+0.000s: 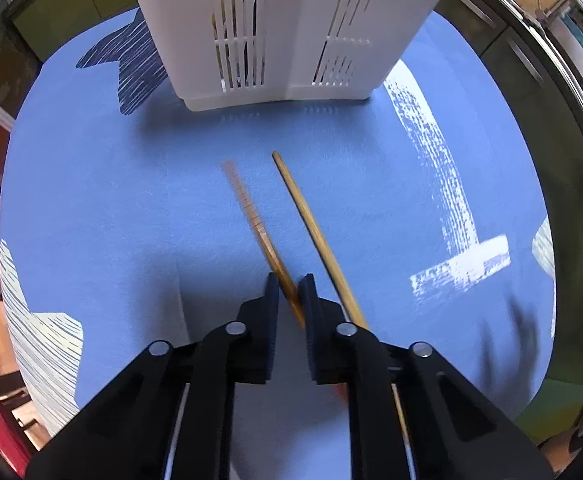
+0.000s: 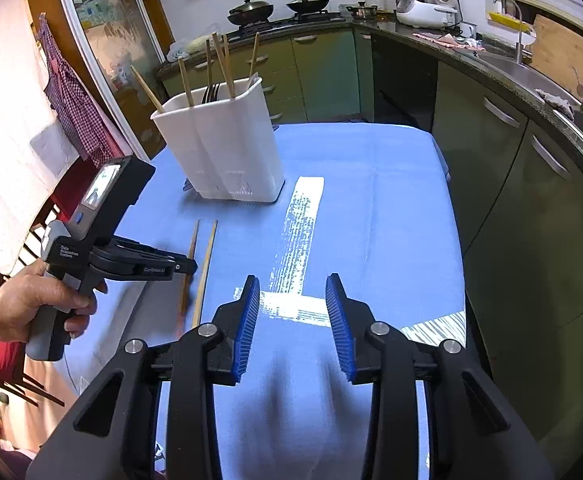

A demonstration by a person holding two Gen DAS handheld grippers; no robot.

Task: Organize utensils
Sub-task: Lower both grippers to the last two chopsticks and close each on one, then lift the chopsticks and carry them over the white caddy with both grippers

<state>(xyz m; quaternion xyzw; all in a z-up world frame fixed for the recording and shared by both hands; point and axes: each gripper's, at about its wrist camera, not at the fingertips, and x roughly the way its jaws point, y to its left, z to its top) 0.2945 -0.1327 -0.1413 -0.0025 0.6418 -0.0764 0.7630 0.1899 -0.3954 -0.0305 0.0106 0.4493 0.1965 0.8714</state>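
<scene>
My left gripper [image 1: 289, 284] is shut on a wooden chopstick [image 1: 251, 212], which looks blurred and slightly raised off the blue tablecloth [image 1: 131, 208]. A second chopstick [image 1: 311, 232] lies on the cloth just right of it. The white slotted utensil holder [image 1: 283, 28] stands ahead. In the right wrist view the left gripper [image 2: 189, 268] grips the left chopstick [image 2: 192, 240] beside the other chopstick [image 2: 207, 256]; the holder [image 2: 227, 144] holds several chopsticks and dark forks. My right gripper [image 2: 293, 312] is open and empty above the cloth.
The table's right edge [image 2: 457, 240] runs beside green kitchen cabinets [image 2: 511, 168]. A counter with stove, pans and a sink [image 2: 531, 76] lies behind. A chair and hanging cloths [image 2: 19, 120] are on the left.
</scene>
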